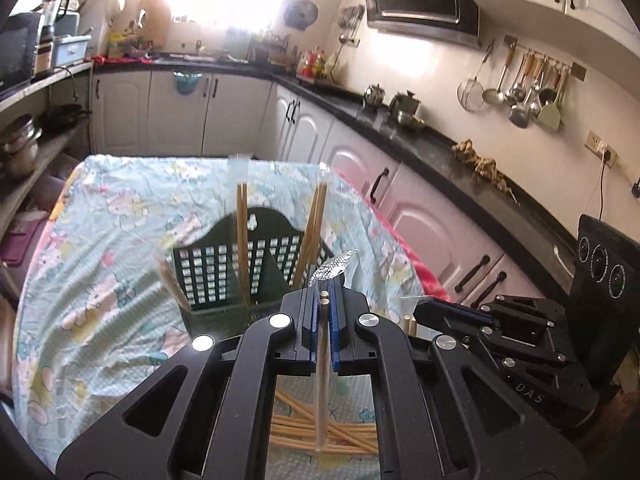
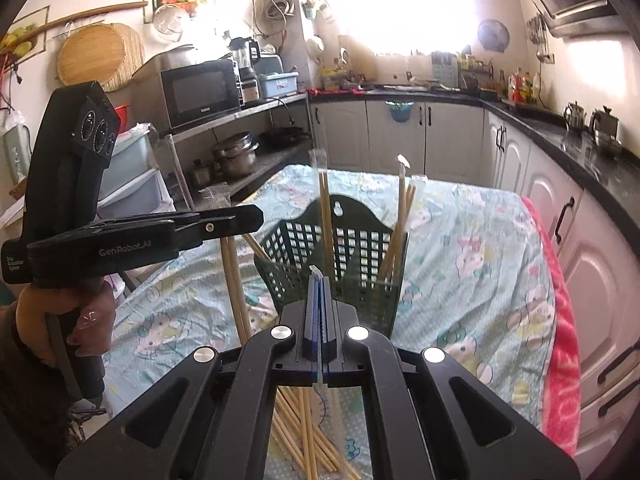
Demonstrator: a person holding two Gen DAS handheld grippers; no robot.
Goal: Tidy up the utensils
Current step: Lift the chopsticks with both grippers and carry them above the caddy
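Note:
A dark green slotted utensil basket (image 1: 224,276) (image 2: 352,256) stands on the cloth-covered table with several wrapped wooden chopstick pairs (image 1: 242,236) (image 2: 326,224) upright in it. My left gripper (image 1: 325,300) is shut on a pair of wooden chopsticks in a clear wrapper (image 1: 323,360), held upright in front of the basket; they also show in the right wrist view (image 2: 236,288). My right gripper (image 2: 319,292) is shut on the wrapper's torn plastic end (image 2: 314,270). Loose chopsticks (image 1: 320,428) (image 2: 308,436) lie on the table below both grippers.
The table carries a pale blue cartoon-print cloth (image 1: 100,280) (image 2: 480,264) with a red towel (image 2: 560,360) at its right edge. Kitchen counters and cabinets (image 1: 400,184) run behind and right. Shelves with a microwave (image 2: 200,92) and pots stand left.

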